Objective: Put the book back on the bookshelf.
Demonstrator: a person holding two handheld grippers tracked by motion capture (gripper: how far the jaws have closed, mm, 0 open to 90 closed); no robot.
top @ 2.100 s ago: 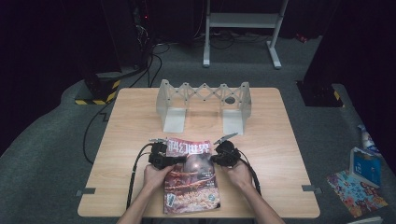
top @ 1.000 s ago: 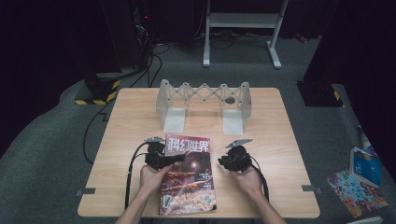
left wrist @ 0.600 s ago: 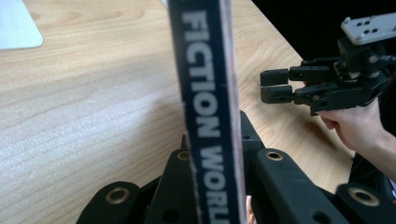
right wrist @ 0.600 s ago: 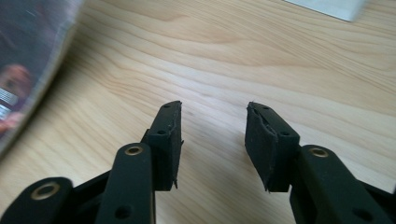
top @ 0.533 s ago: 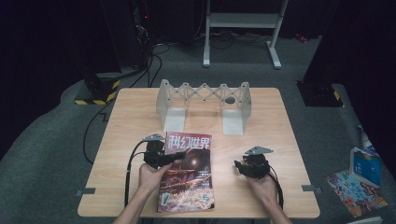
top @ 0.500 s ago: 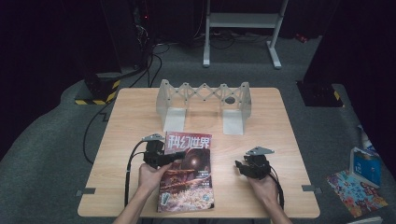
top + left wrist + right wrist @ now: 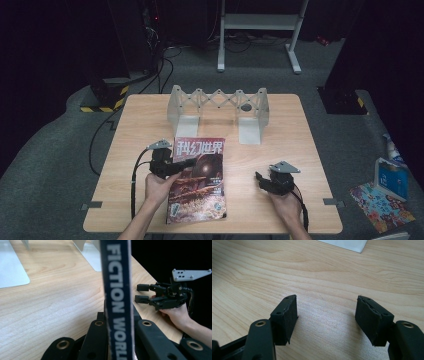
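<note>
Now left gripper (image 7: 187, 162) clamped on magazine (image 7: 197, 187); right gripper (image 7: 259, 179) just opened, nothing between

Magazine (image 7: 197, 182), lying on the table (image 7: 300, 150): cover is carrying the large white Chinese title "科幻世界" across its top in the high view, while its dark blue edge (image 7: 117, 297) is showing white capitals "FICTION WORL", cut off below, in the left gripper view.

One magazine (image 7: 197, 181) lies near the worktop's (image 7: 135, 125) front edge, one folding rack (image 7: 218, 109) stands at its back edge, and two hand-held grippers are there, left (image 7: 187, 163) and right (image 7: 259, 179).
</note>
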